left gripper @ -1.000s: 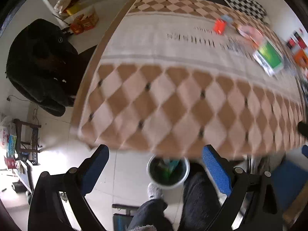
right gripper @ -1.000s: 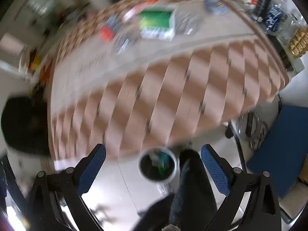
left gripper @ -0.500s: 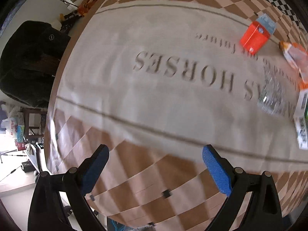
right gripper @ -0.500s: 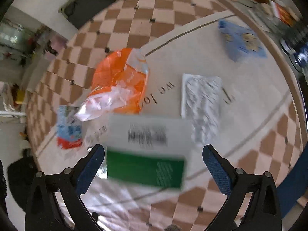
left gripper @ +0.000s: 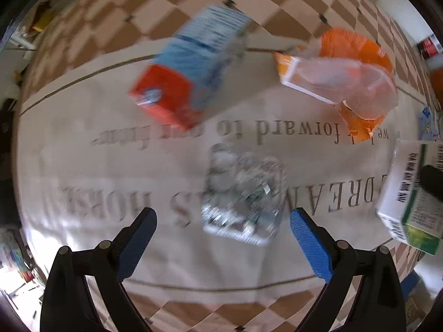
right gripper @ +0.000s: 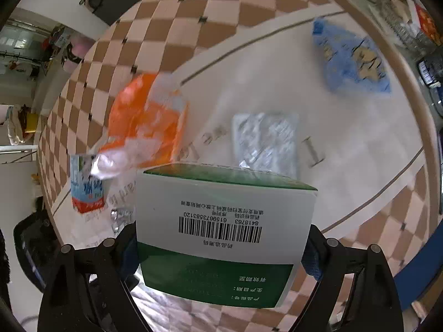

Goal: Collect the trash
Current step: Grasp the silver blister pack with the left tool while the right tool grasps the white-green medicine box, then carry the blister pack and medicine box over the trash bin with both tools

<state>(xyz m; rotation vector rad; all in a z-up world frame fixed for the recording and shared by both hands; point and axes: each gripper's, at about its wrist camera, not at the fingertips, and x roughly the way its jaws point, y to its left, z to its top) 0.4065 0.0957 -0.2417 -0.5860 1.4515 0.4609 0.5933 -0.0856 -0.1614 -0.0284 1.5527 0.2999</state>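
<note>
R hand-held gripper [right gripper: 221, 251] pinches green/white box [right gripper: 221, 232], lower centre of frame. L hand-held gripper [left gripper: 221, 221] spread wide over crumpled blister pack [left gripper: 243, 191] on tabletop [left gripper: 110, 171].

On the tablecloth [left gripper: 83, 144]: one green-and-white box [right gripper: 221, 229], one red-and-blue carton [left gripper: 188, 74], one orange bag [left gripper: 346, 77]. Two foil blister sheets: one crumpled [left gripper: 243, 193], one flat [right gripper: 265, 141]. One blue packet [right gripper: 351, 61].
</note>
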